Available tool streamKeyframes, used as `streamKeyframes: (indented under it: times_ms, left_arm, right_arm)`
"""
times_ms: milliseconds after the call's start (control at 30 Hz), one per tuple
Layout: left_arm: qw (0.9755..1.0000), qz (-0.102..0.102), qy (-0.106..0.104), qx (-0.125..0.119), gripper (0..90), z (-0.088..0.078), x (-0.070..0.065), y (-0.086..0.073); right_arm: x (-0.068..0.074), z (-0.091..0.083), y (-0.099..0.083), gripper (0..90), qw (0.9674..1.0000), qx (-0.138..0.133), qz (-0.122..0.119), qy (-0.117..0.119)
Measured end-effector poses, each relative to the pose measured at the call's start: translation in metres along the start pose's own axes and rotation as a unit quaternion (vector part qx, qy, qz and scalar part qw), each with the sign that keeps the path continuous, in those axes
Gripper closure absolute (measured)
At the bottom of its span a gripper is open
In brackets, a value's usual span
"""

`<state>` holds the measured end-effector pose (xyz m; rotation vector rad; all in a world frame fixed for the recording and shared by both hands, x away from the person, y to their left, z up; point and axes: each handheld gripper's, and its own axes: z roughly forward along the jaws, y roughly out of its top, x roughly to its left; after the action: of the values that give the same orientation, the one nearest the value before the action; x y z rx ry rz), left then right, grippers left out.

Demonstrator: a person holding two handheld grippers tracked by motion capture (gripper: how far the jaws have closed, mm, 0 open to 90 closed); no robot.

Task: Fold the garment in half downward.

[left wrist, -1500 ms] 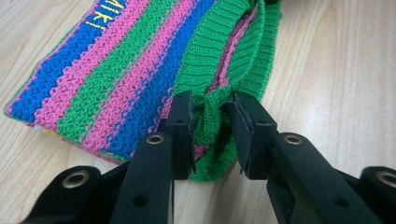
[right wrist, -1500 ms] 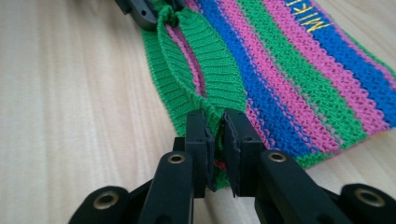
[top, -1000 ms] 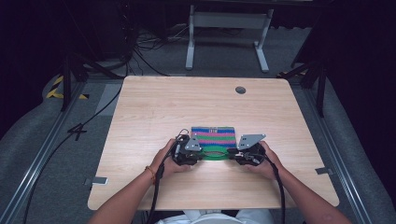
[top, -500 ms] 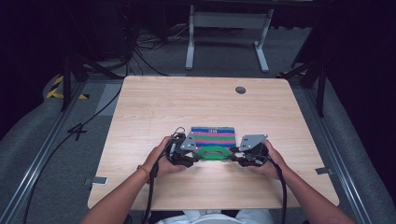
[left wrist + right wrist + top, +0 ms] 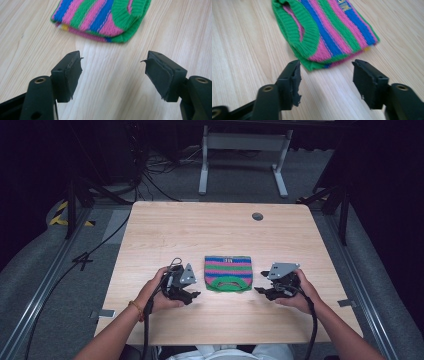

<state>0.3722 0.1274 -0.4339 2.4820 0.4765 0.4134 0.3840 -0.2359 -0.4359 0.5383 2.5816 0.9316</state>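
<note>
Both pulled back and outward since half a second ago: left gripper (image 5: 192, 295) and right gripper (image 5: 260, 290) now apart from the folded knitted garment striped pink, blue and green (image 5: 228, 273), lying between them on the pale wooden table (image 5: 200, 230). Released, jaws spread wide, nothing held. Garment unmoved, just ahead of each pair of jaws.

The high view looks forward and down from above the near edge, covering the whole table (image 5: 210, 230). Each gripper view sits low and close to the tabletop, facing inward. All three share the striped knit piece (image 5: 228, 272) at centre.
</note>
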Motion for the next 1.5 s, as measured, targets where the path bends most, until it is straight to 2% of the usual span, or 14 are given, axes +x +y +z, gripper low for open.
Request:
streamKeyframes:
  times_ms: [367, 433, 467, 633, 733, 767, 800, 833, 967, 1167, 1300, 1333, 1400, 1500]
  left_arm:
    - [0.9987, -0.043, 0.026, -0.001, 24.3, -0.024, 0.007, -0.032]
    - [0.9988, -0.038, 0.03, 0.006, 22.8, -0.026, 0.008, -0.039]
    - [0.9987, -0.04, 0.03, 0.009, 22.6, -0.027, 0.008, -0.043]
    - [0.9978, -0.058, 0.032, 0.011, 22.1, -0.031, 0.011, -0.062]
    - [0.9971, -0.072, 0.025, 0.008, 21.7, -0.035, 0.012, -0.077]
    - [0.9971, -0.072, 0.025, 0.008, 21.5, -0.035, 0.012, -0.077]
    - [0.997, -0.073, 0.025, 0.007, 21.5, -0.036, 0.012, -0.081]
    - [0.9968, -0.075, 0.026, 0.005, 21.5, -0.037, 0.013, -0.084]
    - [0.9958, -0.086, 0.031, 0.001, 20.8, -0.042, 0.015, -0.097]
    - [0.993, -0.116, 0.025, -0.001, 20.0, -0.046, 0.022, -0.114]
    - [0.9896, -0.142, 0.019, -0.008, 19.8, -0.047, 0.027, -0.125]
    - [0.9893, -0.144, 0.018, -0.01, 19.8, -0.048, 0.028, -0.128]
    - [0.9875, -0.157, 0.01, -0.011, 19.8, -0.047, 0.031, -0.135]
    - [0.9829, -0.184, -0.002, -0.017, 19.1, -0.049, 0.034, -0.146]
  right_arm:
    - [-0.012, -0.023, -0.029, 29.6, 0.9982, 0.005, 0.042, -0.042]
    - [-0.014, -0.027, -0.035, 29.1, 0.9977, 0.003, 0.052, -0.042]
    - [-0.016, -0.03, -0.041, 27.9, 0.9969, 0.004, 0.062, -0.048]
    - [-0.019, -0.037, -0.054, 27.1, 0.9951, 0.01, 0.072, -0.067]
    - [-0.022, -0.044, -0.071, 26.7, 0.9931, 0.014, 0.09, -0.074]
    - [-0.022, -0.044, -0.071, 26.7, 0.9931, 0.014, 0.09, -0.074]
    - [-0.024, -0.048, -0.081, 26.7, 0.9917, 0.013, 0.102, -0.077]
    - [-0.024, -0.048, -0.081, 26.7, 0.9917, 0.013, 0.102, -0.077]
    - [-0.026, -0.055, -0.103, 26.5, 0.9883, 0.018, 0.121, -0.092]
    - [-0.032, -0.071, -0.135, 26.1, 0.9792, 0.002, 0.172, -0.107]
    - [-0.033, -0.079, -0.151, 25.9, 0.9725, -0.003, 0.2, -0.119]
    - [-0.033, -0.081, -0.158, 25.7, 0.9696, -0.01, 0.213, -0.12]
    - [-0.033, -0.081, -0.161, 25.3, 0.9684, -0.013, 0.219, -0.118]
    - [-0.031, -0.08, -0.168, 24.1, 0.965, -0.014, 0.233, -0.12]
